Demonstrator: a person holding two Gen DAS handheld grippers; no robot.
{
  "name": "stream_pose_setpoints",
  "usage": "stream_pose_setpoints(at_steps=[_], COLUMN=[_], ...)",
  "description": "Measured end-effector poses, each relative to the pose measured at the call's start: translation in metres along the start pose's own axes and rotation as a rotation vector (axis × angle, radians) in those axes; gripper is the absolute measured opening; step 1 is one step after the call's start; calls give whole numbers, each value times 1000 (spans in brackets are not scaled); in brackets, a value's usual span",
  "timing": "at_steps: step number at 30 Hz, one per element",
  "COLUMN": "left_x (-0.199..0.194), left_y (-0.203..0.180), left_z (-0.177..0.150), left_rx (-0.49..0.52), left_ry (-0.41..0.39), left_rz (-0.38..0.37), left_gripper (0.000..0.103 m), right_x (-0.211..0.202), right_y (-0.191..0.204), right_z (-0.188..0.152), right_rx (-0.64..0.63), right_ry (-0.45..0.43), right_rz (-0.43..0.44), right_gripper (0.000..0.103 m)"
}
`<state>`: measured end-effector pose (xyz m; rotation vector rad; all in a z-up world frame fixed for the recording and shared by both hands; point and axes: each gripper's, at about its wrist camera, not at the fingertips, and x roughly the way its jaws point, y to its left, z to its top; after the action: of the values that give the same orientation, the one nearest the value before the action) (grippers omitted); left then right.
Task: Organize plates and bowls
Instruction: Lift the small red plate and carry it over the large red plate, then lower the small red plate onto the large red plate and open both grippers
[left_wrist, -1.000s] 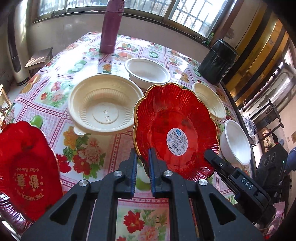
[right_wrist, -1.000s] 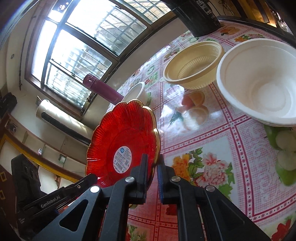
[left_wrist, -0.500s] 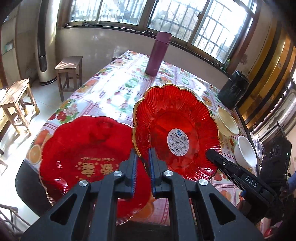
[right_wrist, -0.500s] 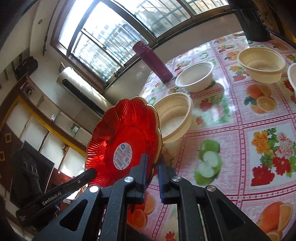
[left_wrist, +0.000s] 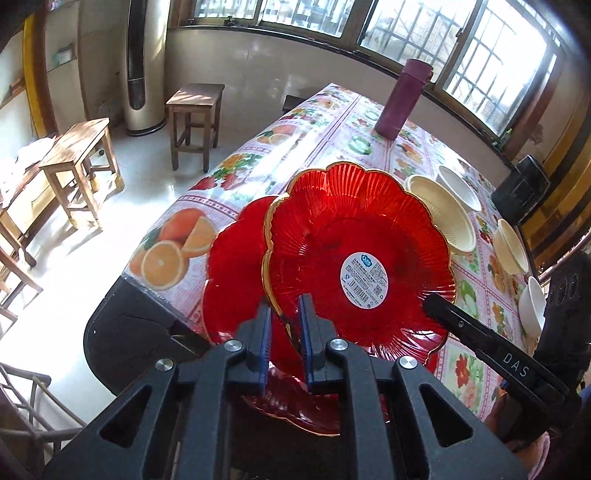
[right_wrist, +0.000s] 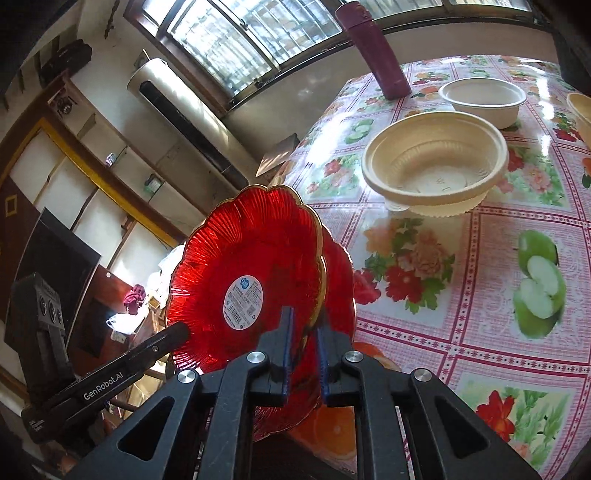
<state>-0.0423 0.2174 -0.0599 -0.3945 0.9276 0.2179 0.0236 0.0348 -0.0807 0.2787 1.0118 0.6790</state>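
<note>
A red flower-shaped plate with a gold rim and a white sticker (left_wrist: 354, 254) (right_wrist: 251, 266) is held tilted by both grippers. My left gripper (left_wrist: 283, 317) is shut on its near rim. My right gripper (right_wrist: 303, 328) is shut on its opposite rim. The held plate hangs just above a second red plate (left_wrist: 229, 273) (right_wrist: 340, 288) that lies at the table's near corner. A large cream bowl (left_wrist: 443, 218) (right_wrist: 436, 162) sits beyond, then a white bowl (left_wrist: 458, 184) (right_wrist: 484, 98). Two more bowls (left_wrist: 511, 243) (left_wrist: 532, 306) stand further right.
A maroon flask (left_wrist: 402, 99) (right_wrist: 376, 51) stands at the table's far end. A black bin (left_wrist: 521, 188) stands beyond the table. Wooden stools (left_wrist: 192, 118) stand on the floor left of the table edge (left_wrist: 147, 288).
Both grippers have carried the held red plate leftward to the table's near corner. It now overlaps the second red plate, which earlier lay off to its left.
</note>
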Motion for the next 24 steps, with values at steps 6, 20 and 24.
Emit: stream_pose_setpoints(at_steps=[6, 20, 24], left_x=[14, -33, -58], left_y=[9, 6, -15], left_z=[-2, 4, 3], left_rx=[21, 50, 83], left_ry=[44, -152, -280], left_rz=[58, 180, 154], left_gripper=[13, 70, 75], right_x=[21, -9, -38], right_y=[19, 46, 38], right_z=[-6, -12, -9], right_rx=[-75, -293, -300], right_ry=[44, -47, -148], right_rz=[-74, -217, -182], right_gripper=[13, 53, 65])
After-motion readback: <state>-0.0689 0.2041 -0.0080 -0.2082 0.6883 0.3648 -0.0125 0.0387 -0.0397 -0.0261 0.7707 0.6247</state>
